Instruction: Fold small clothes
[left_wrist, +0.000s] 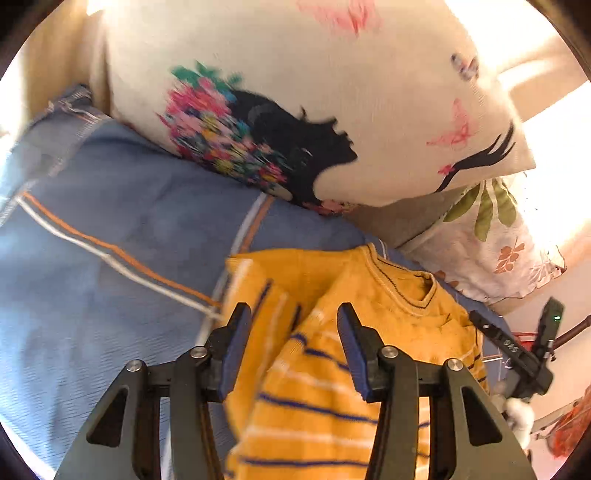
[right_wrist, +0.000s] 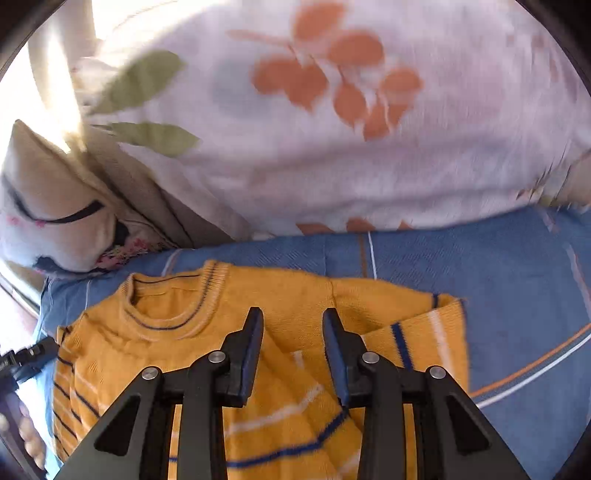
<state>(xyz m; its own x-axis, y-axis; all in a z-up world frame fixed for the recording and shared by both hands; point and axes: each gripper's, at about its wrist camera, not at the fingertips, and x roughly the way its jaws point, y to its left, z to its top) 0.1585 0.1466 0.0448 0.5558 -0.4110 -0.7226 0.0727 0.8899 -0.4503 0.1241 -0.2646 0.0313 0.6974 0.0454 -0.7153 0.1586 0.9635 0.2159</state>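
Observation:
A small yellow sweater (left_wrist: 369, 295) with blue and white stripes lies on the blue bedsheet (left_wrist: 110, 240), its neck toward the pillows. In the left wrist view my left gripper (left_wrist: 293, 314) hovers over the sweater's left side, jaws apart, and a folded sleeve lies below them. In the right wrist view my right gripper (right_wrist: 293, 314) stands over the sweater (right_wrist: 207, 332) just right of the collar, with the pads apart and nothing pinched. The right gripper (left_wrist: 517, 343) also shows at the left view's right edge. The left gripper (right_wrist: 22, 358) shows at the right view's left edge.
A cream pillow (left_wrist: 295, 92) printed with a black silhouette and flowers lies just beyond the sweater. A white pillow (right_wrist: 332, 129) with orange and green leaves sits beside it. The blue sheet (right_wrist: 498, 277) stretches out on both sides. A person's fingers (right_wrist: 29, 432) show at the lower left.

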